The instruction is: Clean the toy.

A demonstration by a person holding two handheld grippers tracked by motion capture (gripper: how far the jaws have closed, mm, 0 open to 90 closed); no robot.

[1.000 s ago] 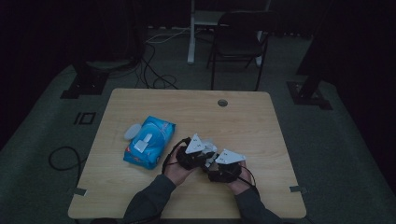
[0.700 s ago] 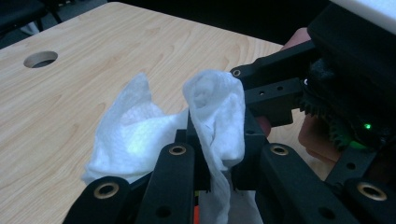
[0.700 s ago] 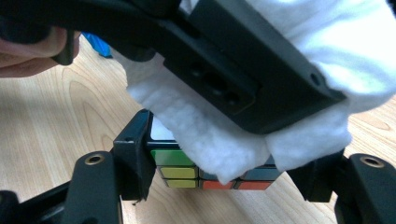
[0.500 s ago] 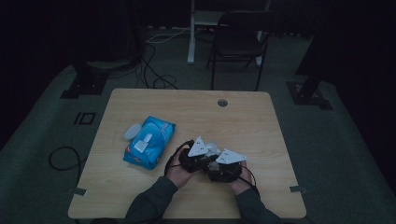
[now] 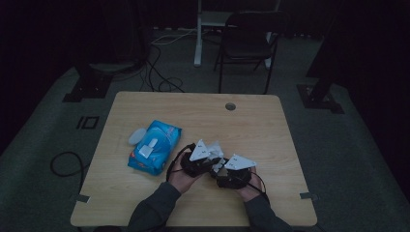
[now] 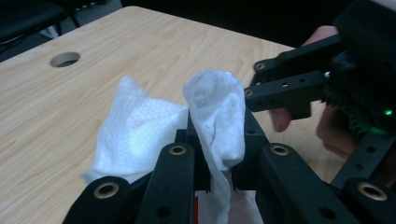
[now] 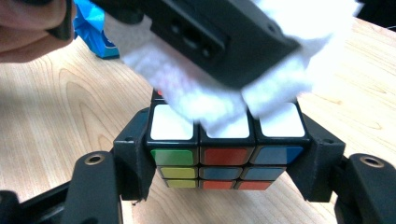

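My right gripper (image 7: 226, 149) is shut on a scrambled colour cube (image 7: 224, 156), jaws pressing its left and right sides, white face up. A crumpled white wipe (image 6: 215, 112) is pinched in my shut left gripper (image 6: 217, 140). In the right gripper view the wipe (image 7: 196, 93) rests on the cube's white top face, under the left gripper (image 7: 210, 37). From the high view both grippers, left (image 5: 200, 159) and right (image 5: 232, 174), meet tip to tip near the table's front edge, with a hand on each.
A blue pack of wipes (image 5: 154, 147) lies left of the hands, with a small pale object (image 5: 137, 136) beside it. The wooden table (image 5: 270, 130) has a cable hole (image 5: 230, 106) at the back. A chair (image 5: 246, 43) stands beyond the table.
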